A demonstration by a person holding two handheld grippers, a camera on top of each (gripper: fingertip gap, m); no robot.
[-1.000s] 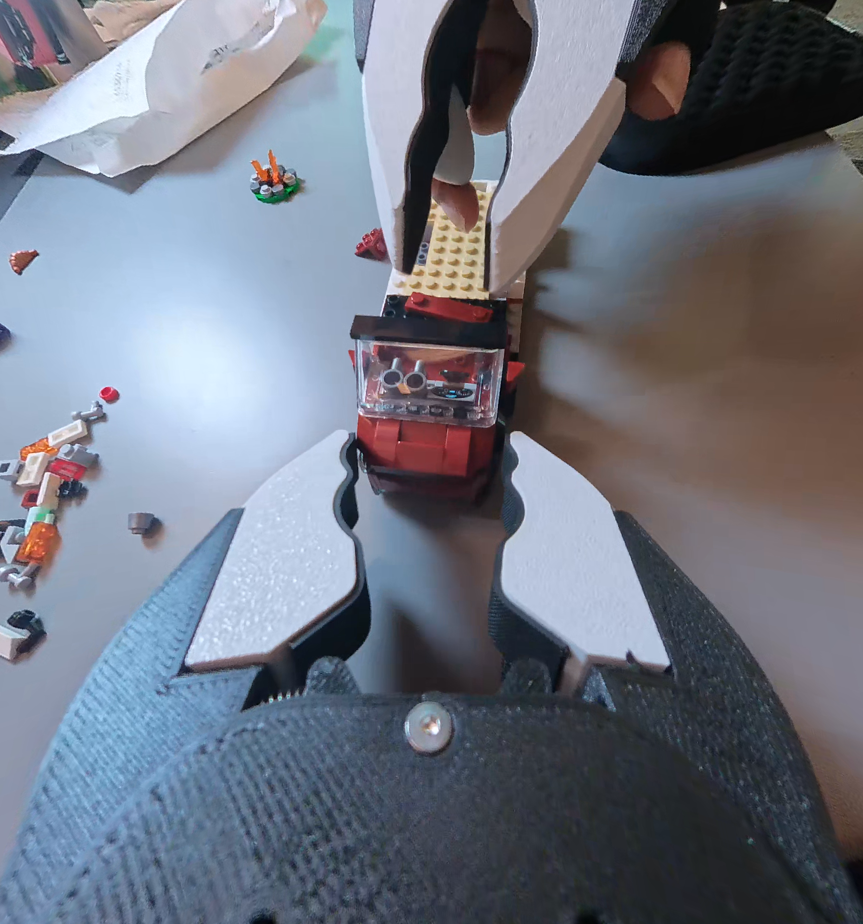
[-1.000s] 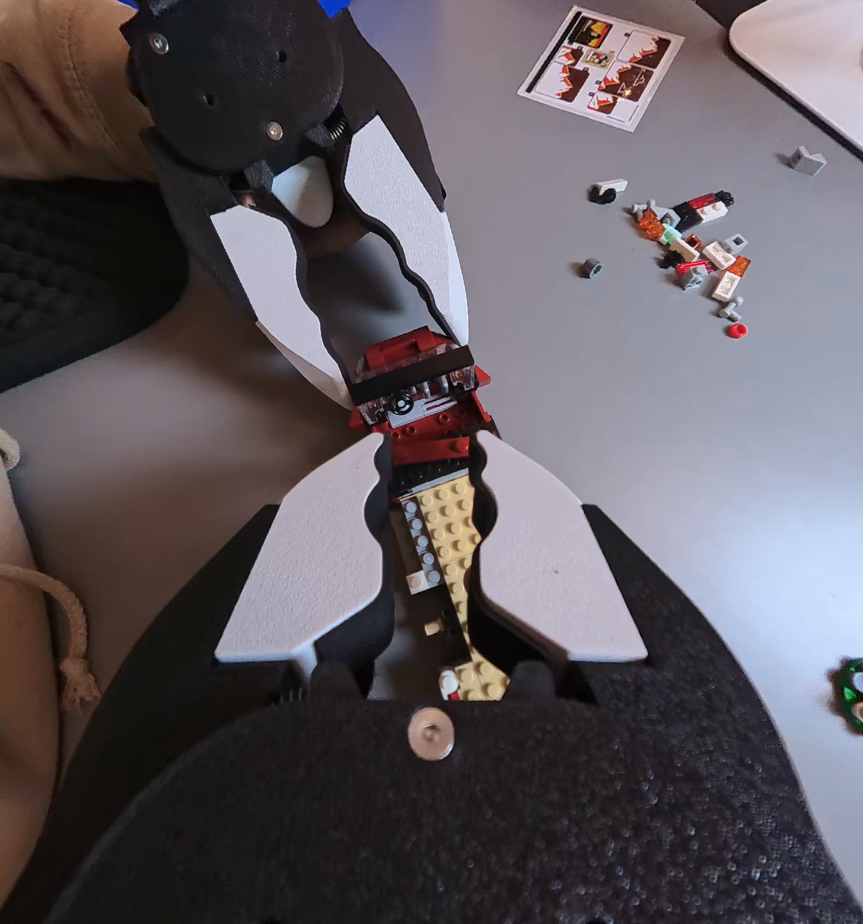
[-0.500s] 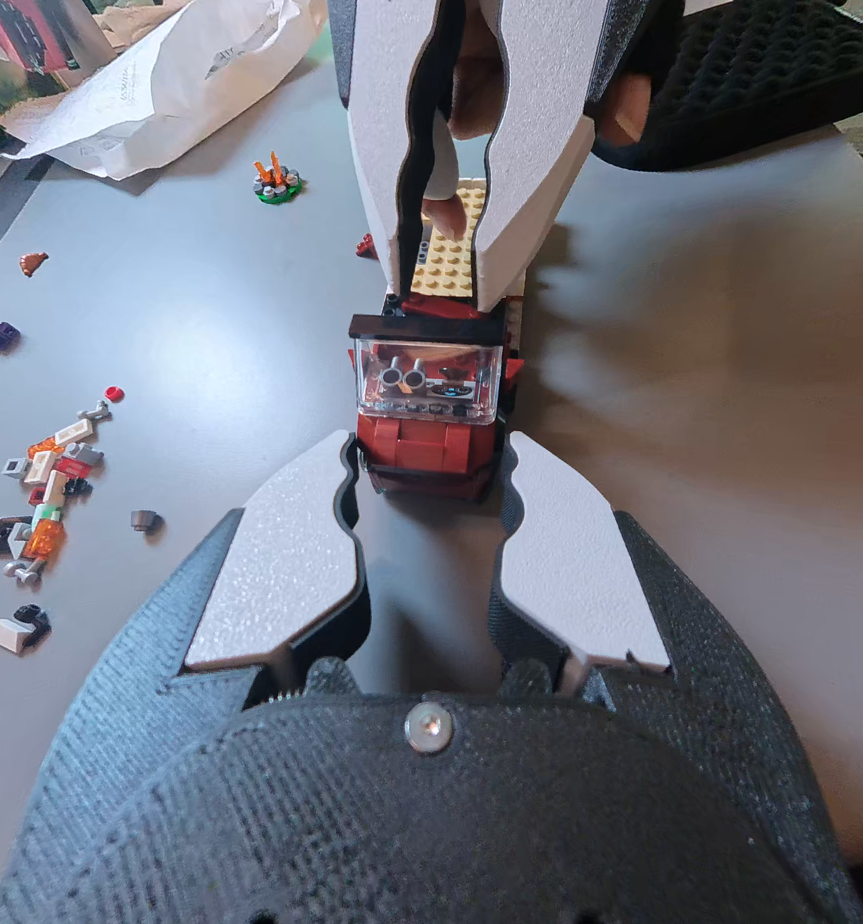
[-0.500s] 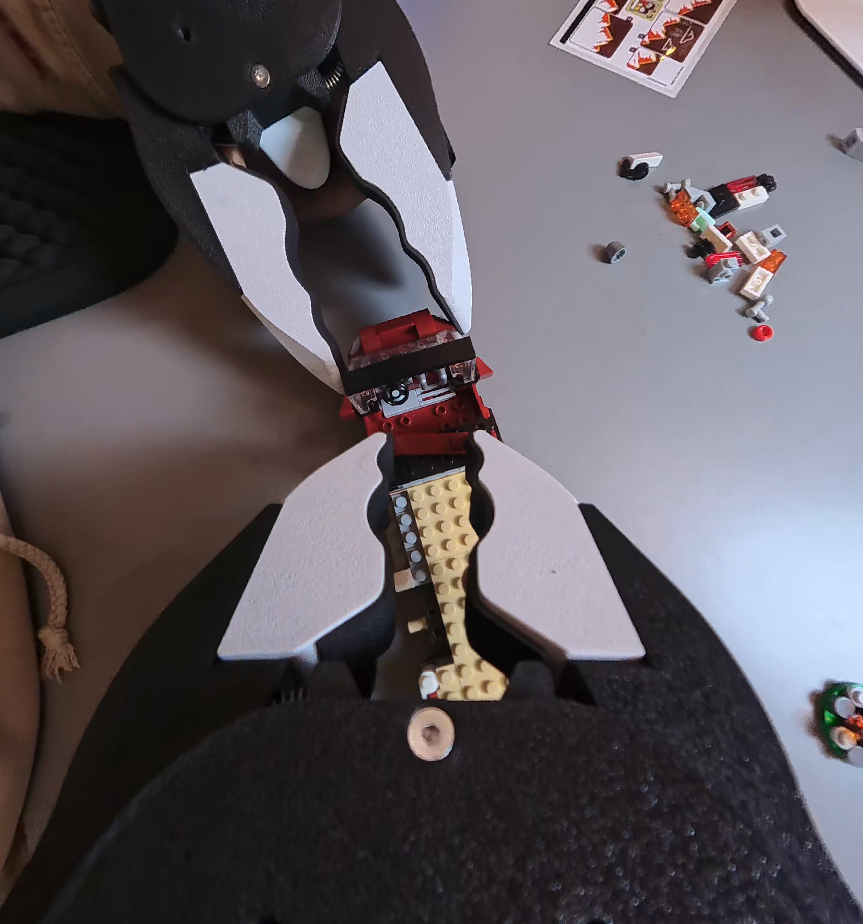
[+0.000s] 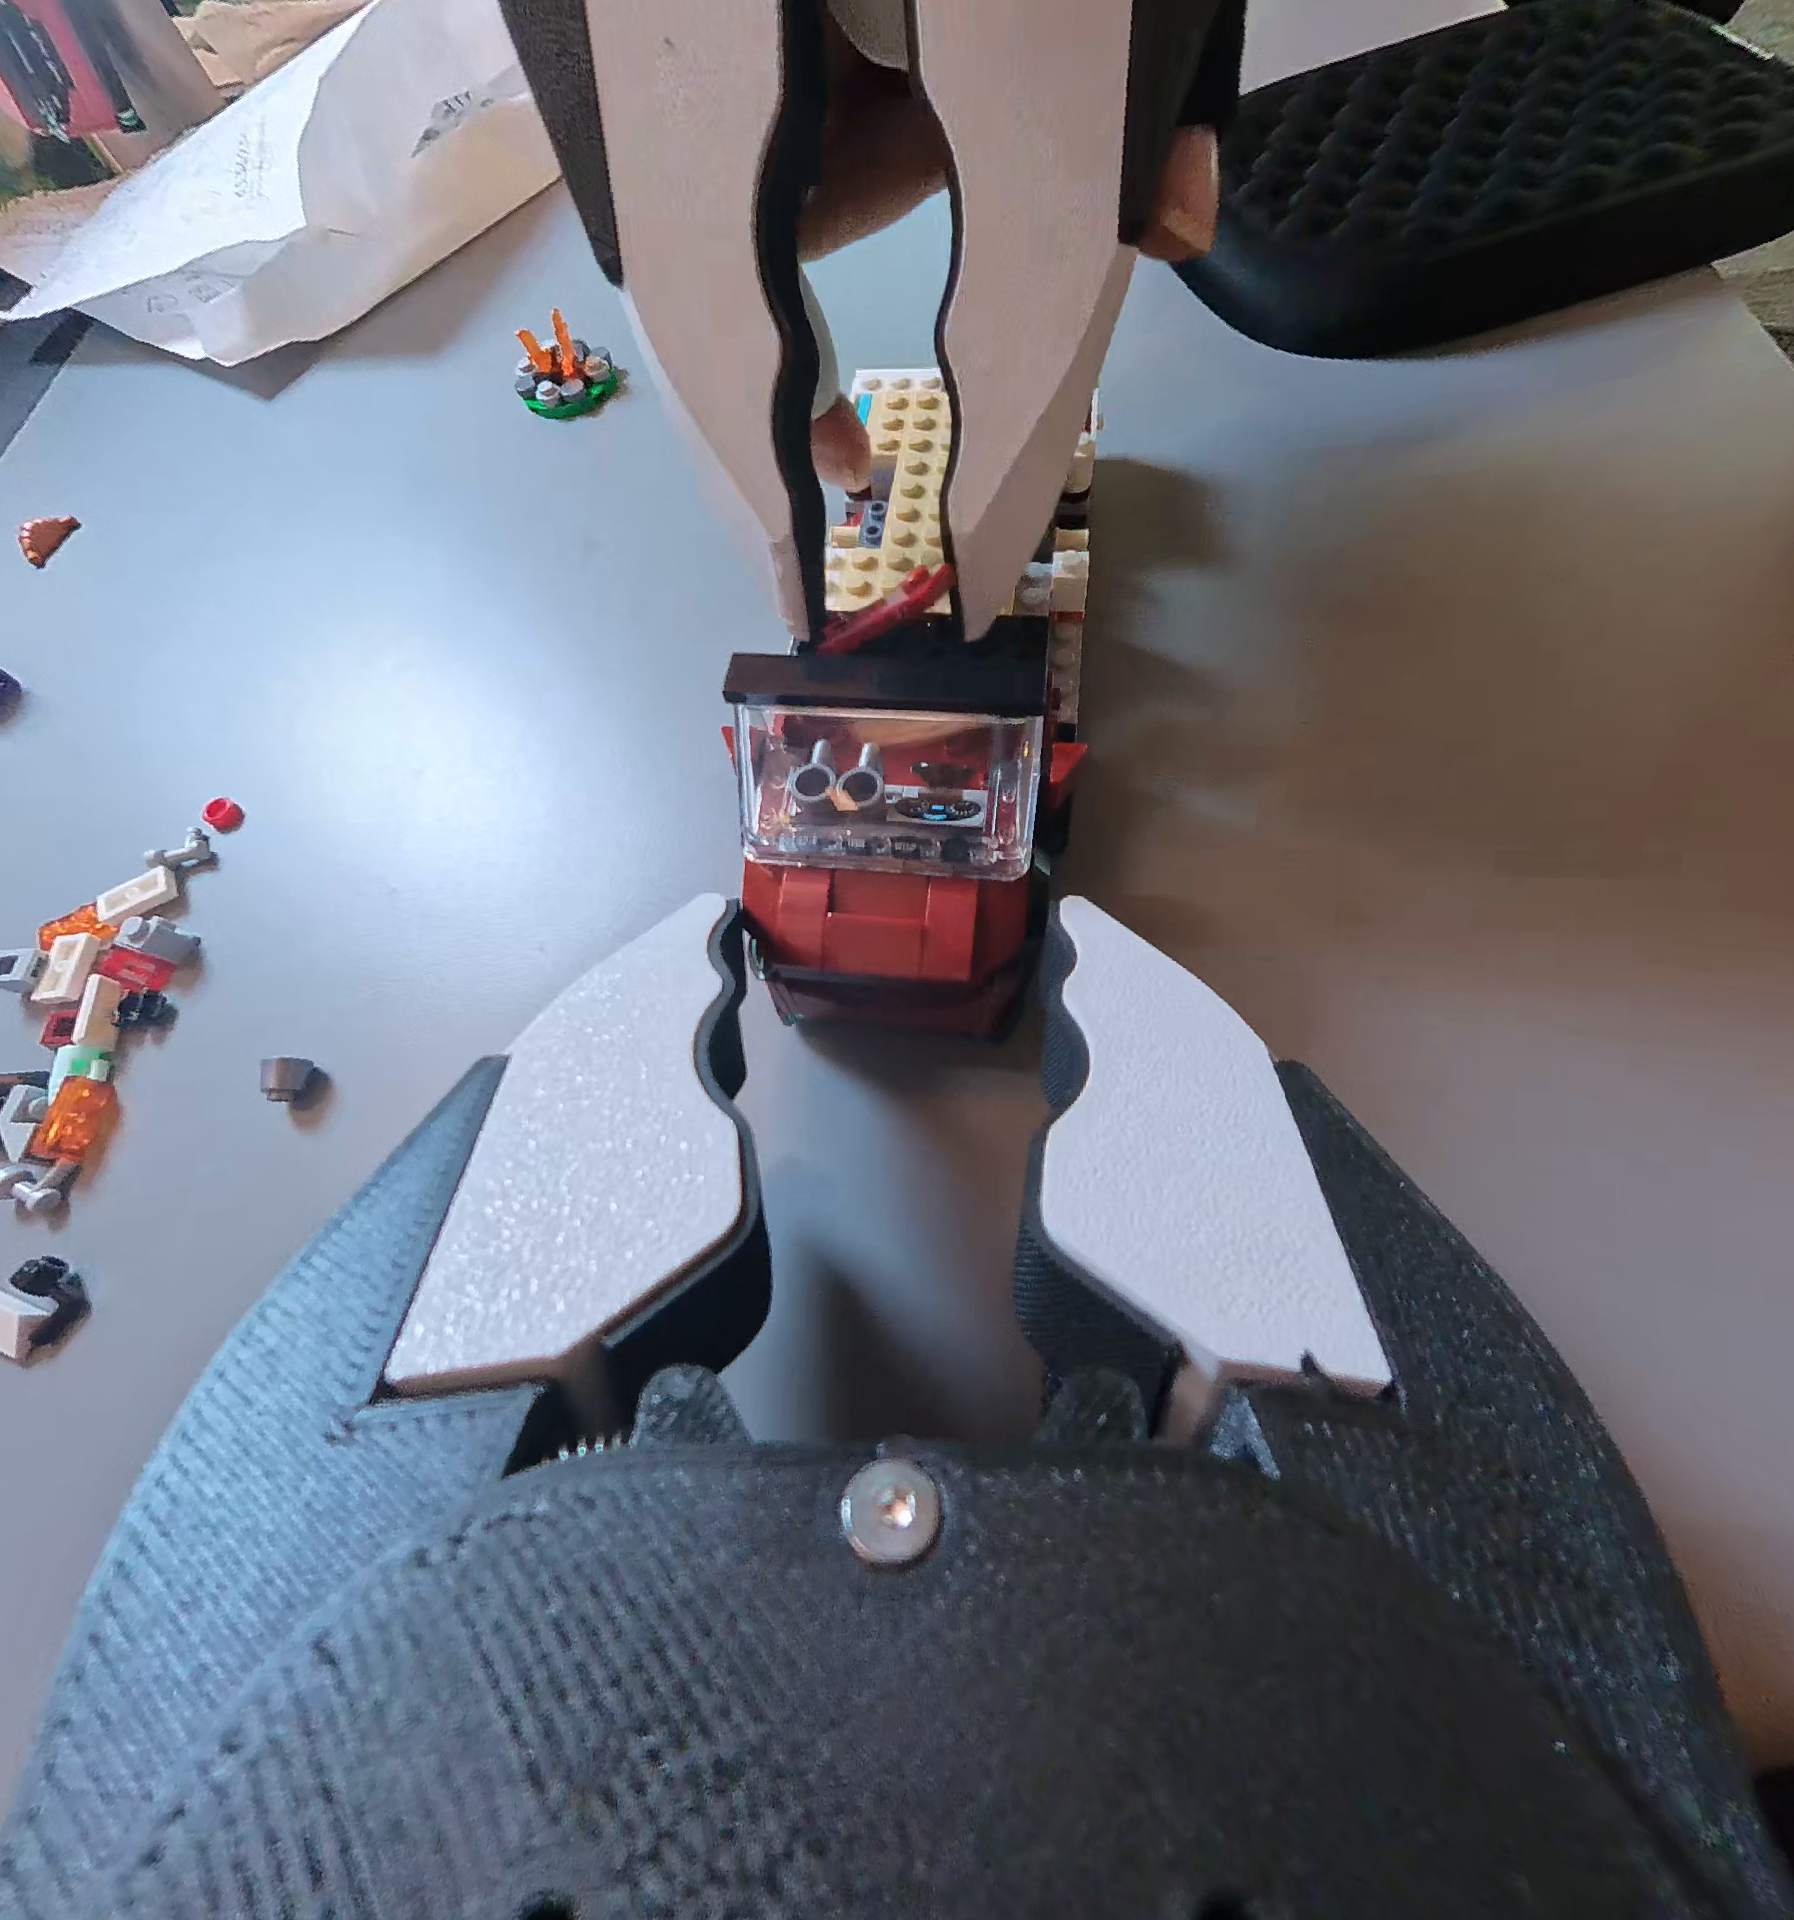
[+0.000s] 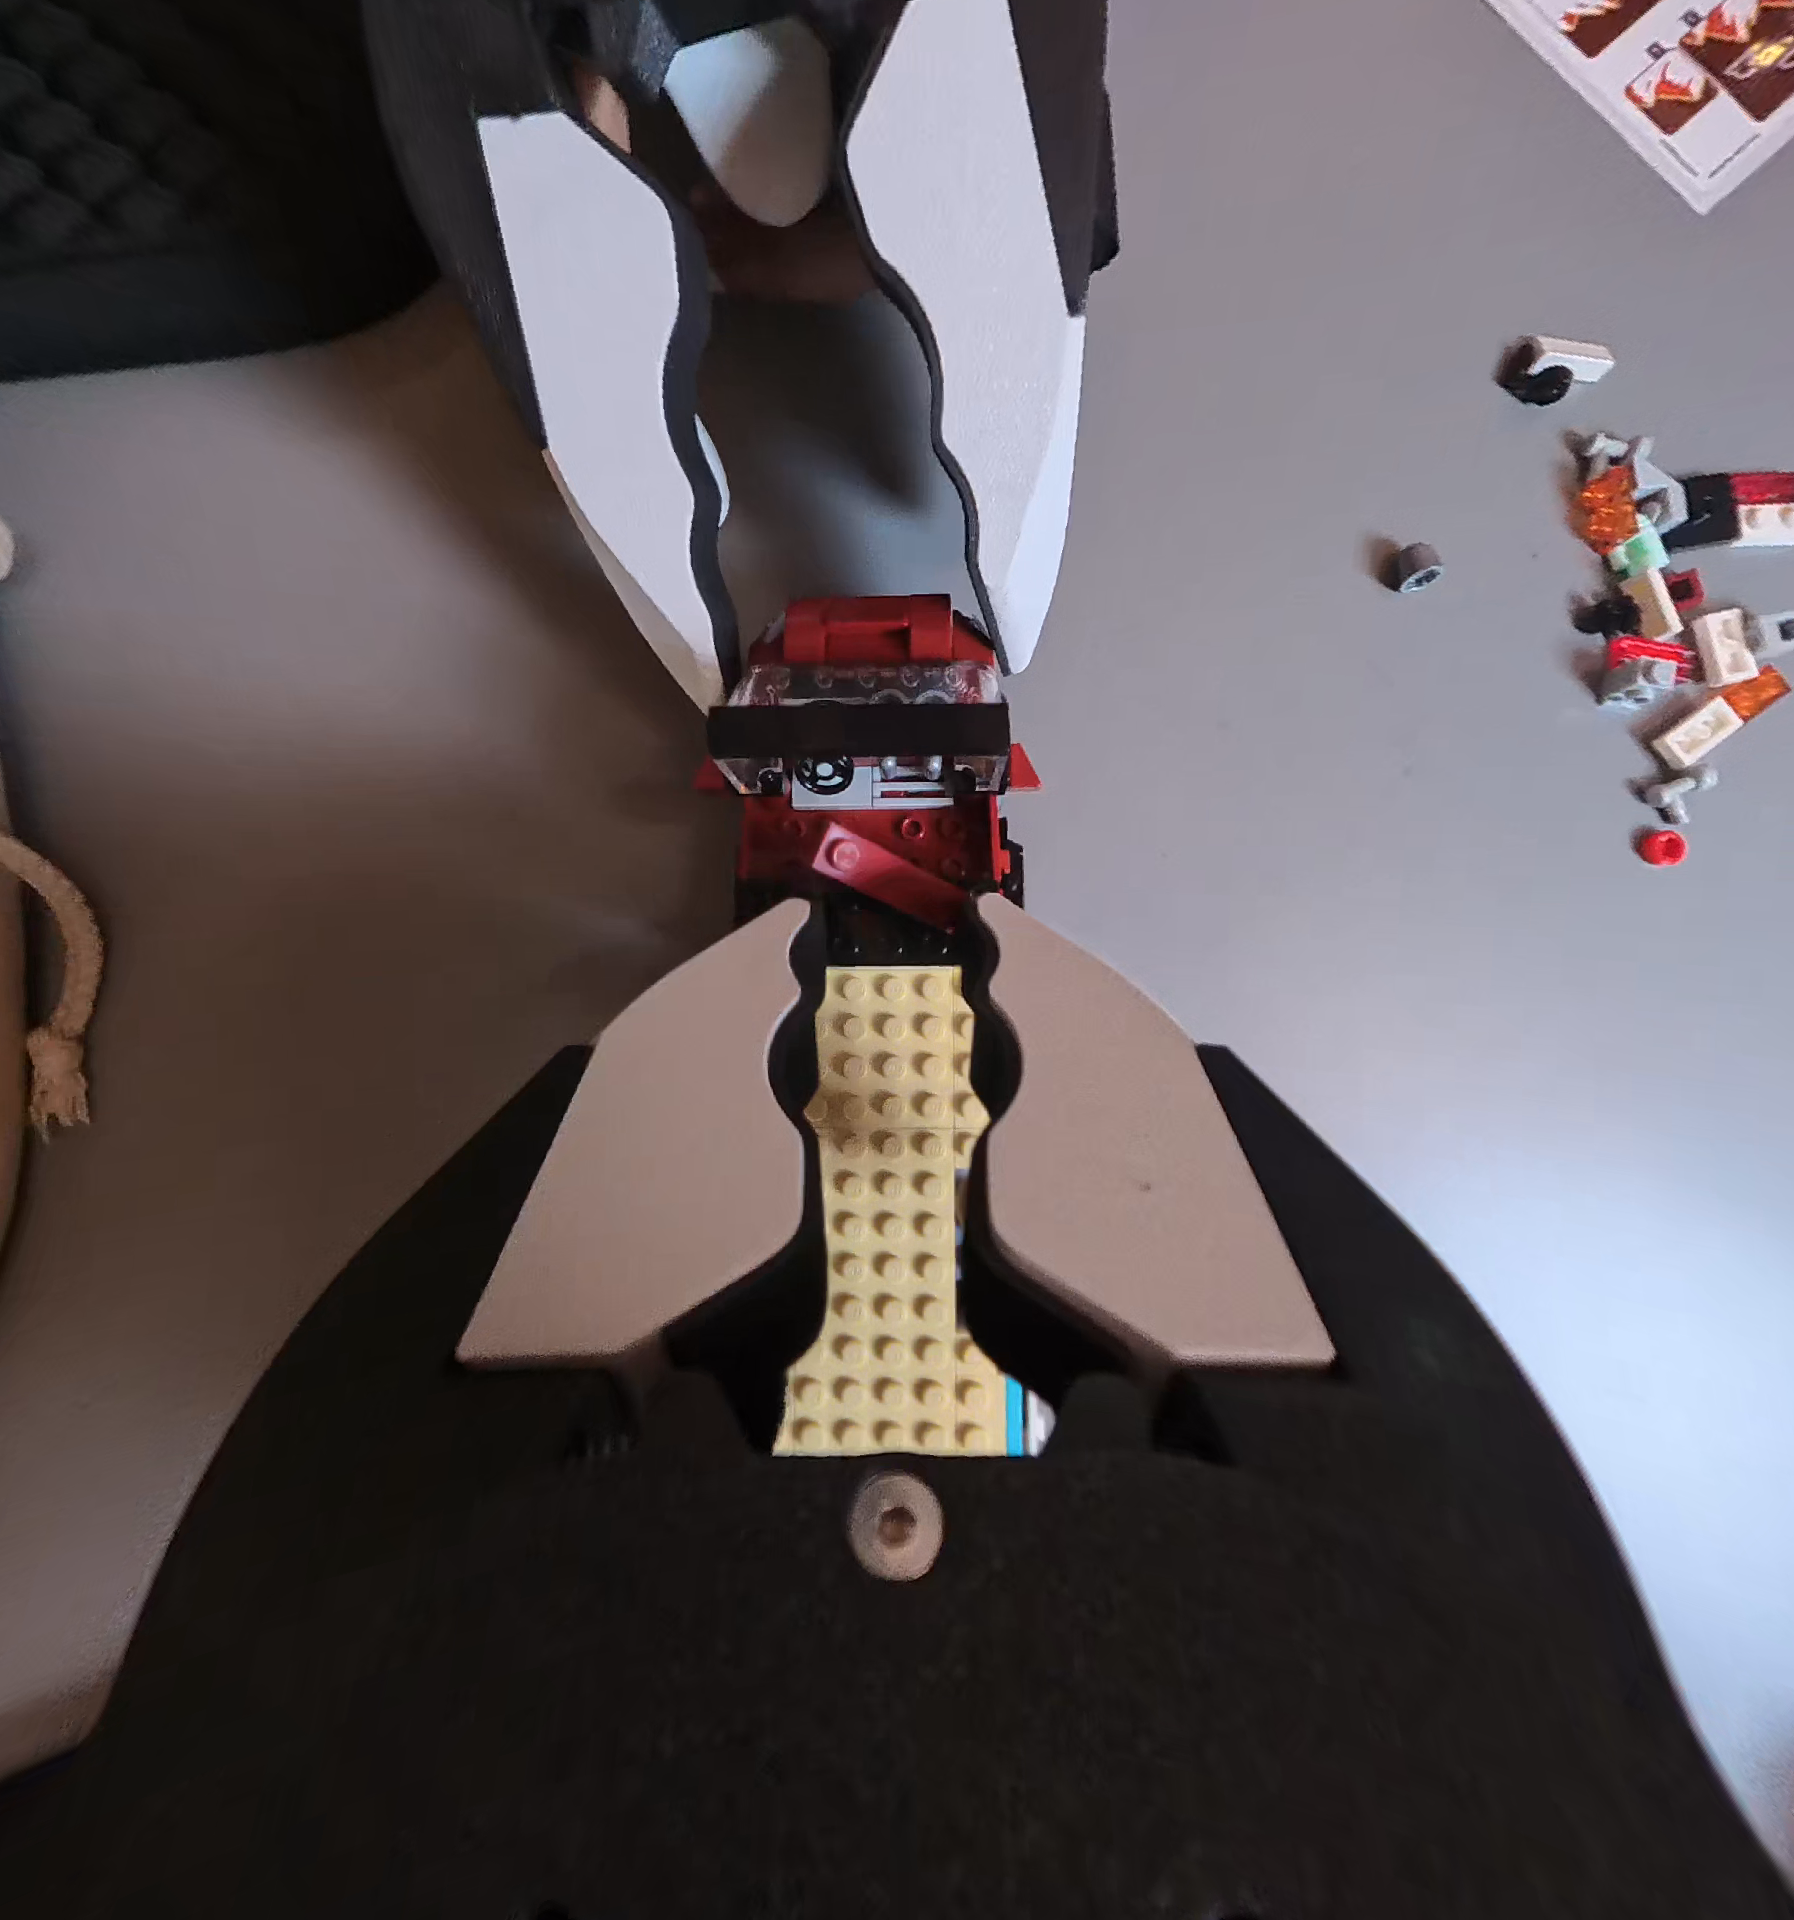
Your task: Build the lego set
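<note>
Between the fingertips of the left gripper (image 5: pixel 888 914), the dark red nose of a toy brick vehicle with a clear windscreen and a black roof strip (image 5: pixel 877 800) is clamped. The pads are pressed on its two sides, and this grasp is unchanged from a second ago. The vehicle stands on the smooth grey table (image 5: pixel 457 675).

Just beyond the roof strip, the right gripper (image 6: pixel 893 904) comes from the opposite side, low over the long tan studded plate (image 6: pixel 888 1195) that forms the back of the vehicle. It has been brought forward along this plate, and its jaws have been narrowed a little. A small dark red flat brick (image 6: pixel 872 862), which lay square behind the roof before, is now turned askew. It appears to be pinched by its ends between the two fingertips.

To the left of the left jaws, a heap of loose small bricks in white, red, orange and grey (image 5: pixel 82 997) is spread, with a small grey cone piece (image 5: pixel 285 1081) near it. Farther off, a round green brick piece with orange flames (image 5: pixel 566 369) is seen, then a crumpled white paper bag (image 5: pixel 280 197). Far to the right, a black mesh seat (image 5: pixel 1495 156) meets the table edge. A printed picture sheet (image 6: pixel 1703 94) lies far beyond the right jaws.
</note>
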